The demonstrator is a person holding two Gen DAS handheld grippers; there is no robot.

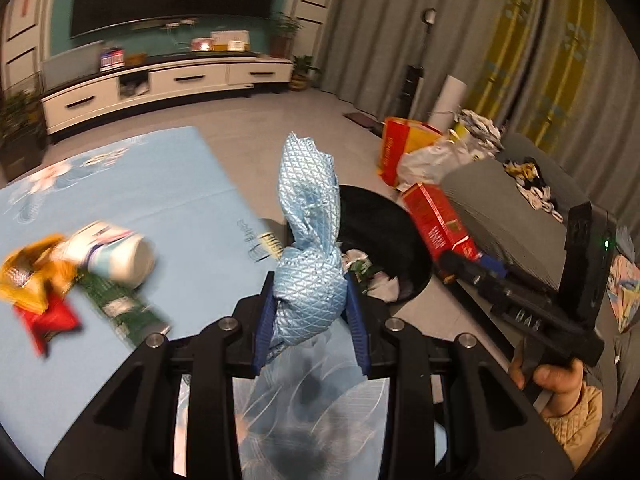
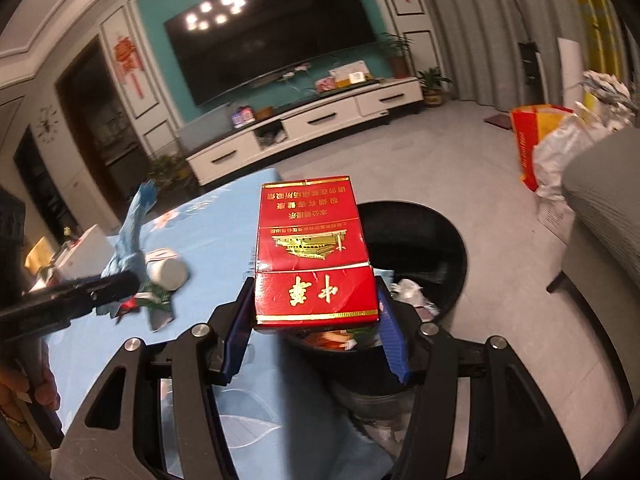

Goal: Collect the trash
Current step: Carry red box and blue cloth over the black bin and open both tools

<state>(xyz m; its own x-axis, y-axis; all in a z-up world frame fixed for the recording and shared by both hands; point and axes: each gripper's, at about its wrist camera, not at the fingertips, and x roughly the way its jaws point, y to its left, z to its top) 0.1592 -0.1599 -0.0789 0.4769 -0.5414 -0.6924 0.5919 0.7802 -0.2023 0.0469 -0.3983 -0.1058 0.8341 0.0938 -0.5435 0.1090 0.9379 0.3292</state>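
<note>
My left gripper [image 1: 310, 304] is shut on a crumpled light-blue quilted wrapper [image 1: 308, 236] that stands up between its blue pads, near the table's right edge. A black trash bin [image 1: 384, 224] with litter inside sits just beyond it on the floor. My right gripper [image 2: 314, 328] is shut on a red cigarette carton [image 2: 314, 248] with gold print, held over the bin's [image 2: 416, 240] near rim. In the left wrist view the right gripper [image 1: 472, 268] shows at the right with the red carton [image 1: 436, 220]. In the right wrist view the left gripper [image 2: 124, 280] carries the blue wrapper [image 2: 132, 236].
On the light-blue tablecloth [image 1: 160, 188] lie a white tipped cup [image 1: 116, 252], yellow and red wrappers [image 1: 36, 288] and a green packet [image 1: 124, 300]. A grey sofa [image 1: 516, 216], a red bag [image 1: 396, 148] and white plastic bags stand right of the bin. A TV cabinet [image 1: 160, 84] lines the far wall.
</note>
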